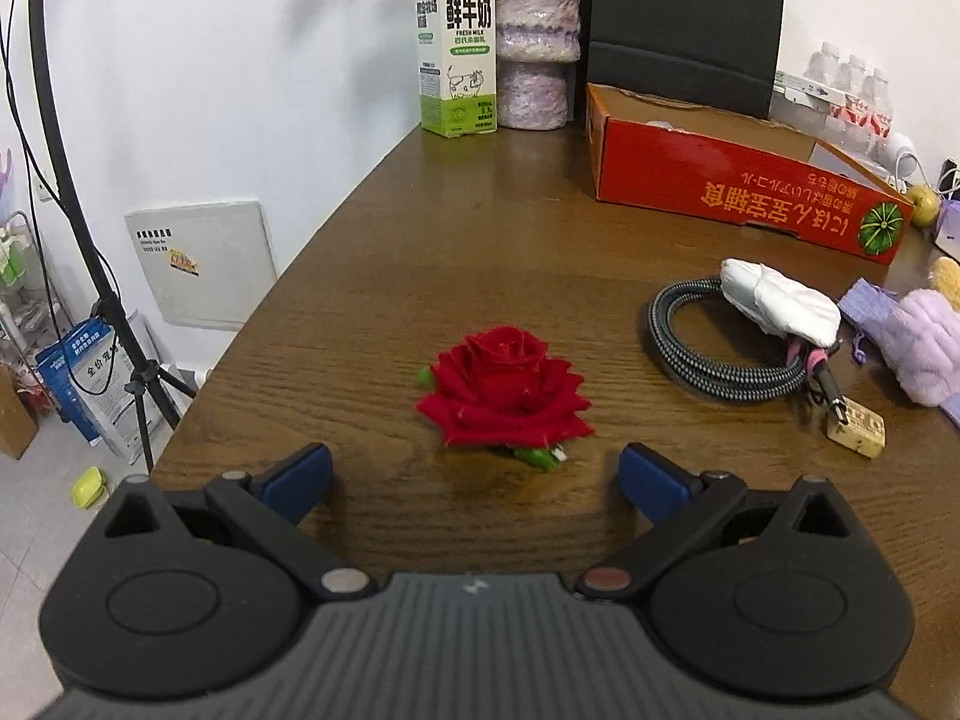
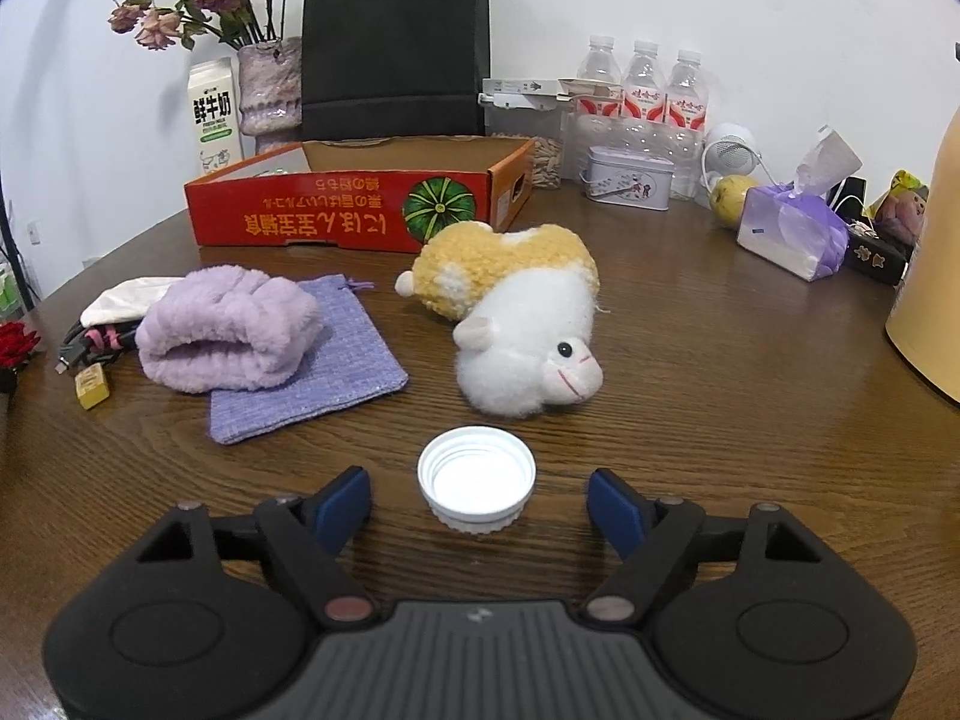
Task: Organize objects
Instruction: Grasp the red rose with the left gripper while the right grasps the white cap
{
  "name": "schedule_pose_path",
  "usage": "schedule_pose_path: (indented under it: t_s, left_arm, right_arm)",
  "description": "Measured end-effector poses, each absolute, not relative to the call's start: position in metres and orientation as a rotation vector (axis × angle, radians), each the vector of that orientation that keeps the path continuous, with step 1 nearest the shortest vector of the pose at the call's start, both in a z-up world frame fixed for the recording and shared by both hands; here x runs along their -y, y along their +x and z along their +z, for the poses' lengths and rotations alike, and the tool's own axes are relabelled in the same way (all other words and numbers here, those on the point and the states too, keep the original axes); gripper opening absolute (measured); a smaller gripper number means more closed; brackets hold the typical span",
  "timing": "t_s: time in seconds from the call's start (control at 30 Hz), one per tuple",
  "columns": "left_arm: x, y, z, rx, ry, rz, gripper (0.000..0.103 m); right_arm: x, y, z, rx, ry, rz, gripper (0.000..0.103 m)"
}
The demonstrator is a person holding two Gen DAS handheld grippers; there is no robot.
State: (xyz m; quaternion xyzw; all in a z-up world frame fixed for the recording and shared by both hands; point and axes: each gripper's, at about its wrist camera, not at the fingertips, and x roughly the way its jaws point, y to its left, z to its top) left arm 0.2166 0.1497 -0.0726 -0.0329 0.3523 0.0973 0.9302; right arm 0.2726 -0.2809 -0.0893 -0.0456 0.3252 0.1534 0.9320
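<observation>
A red fabric rose [image 1: 504,396] with a green stem lies on the brown wooden table [image 1: 480,228], just ahead of my left gripper [image 1: 475,483], which stands open with nothing between its blue pads. In the right wrist view a white bottle cap [image 2: 476,477] lies rim-up on the table, between and slightly ahead of the wide-apart fingers of my right gripper [image 2: 478,507]; the pads do not touch it. Beyond the cap lies a white and yellow plush animal [image 2: 522,312] on its side. An open red cardboard box [image 2: 360,204] stands further back.
A coiled braided cable [image 1: 720,354] under a white pouch [image 1: 780,300], a purple fluffy cloth [image 2: 228,330] on a purple woven pouch [image 2: 336,360]. At the back: milk carton [image 1: 457,48], vase [image 1: 537,36], black bag [image 2: 393,54], water bottles [image 2: 645,84], tin [image 2: 627,177], tissue pack [image 2: 792,228]. The table's left edge drops to the floor.
</observation>
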Motion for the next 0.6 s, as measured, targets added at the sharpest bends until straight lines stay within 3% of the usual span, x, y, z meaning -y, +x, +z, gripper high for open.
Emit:
schedule_pose_path:
  t_s: [0.23, 0.33, 0.4, 0.47, 0.6]
  left_arm:
    - [-0.149, 0.216, -0.069, -0.639, -0.067, 0.2, 0.103]
    - [-0.148, 0.222, -0.066, -0.613, -0.057, 0.19, 0.098]
    - [-0.147, 0.227, -0.065, -0.608, -0.057, 0.185, 0.09]
    - [-0.148, 0.232, -0.065, -0.604, -0.076, 0.18, 0.068]
    - [-0.153, 0.235, -0.066, -0.588, -0.131, 0.164, 0.046]
  right_arm:
    - [0.28, 0.273, -0.09, -0.667, -0.094, 0.306, 0.082]
    - [0.281, 0.273, -0.09, -0.667, -0.094, 0.307, 0.082]
    - [0.28, 0.273, -0.089, -0.667, -0.094, 0.306, 0.082]
    - [0.28, 0.274, -0.089, -0.667, -0.095, 0.306, 0.082]
    - [0.28, 0.273, -0.089, -0.664, -0.095, 0.31, 0.077]
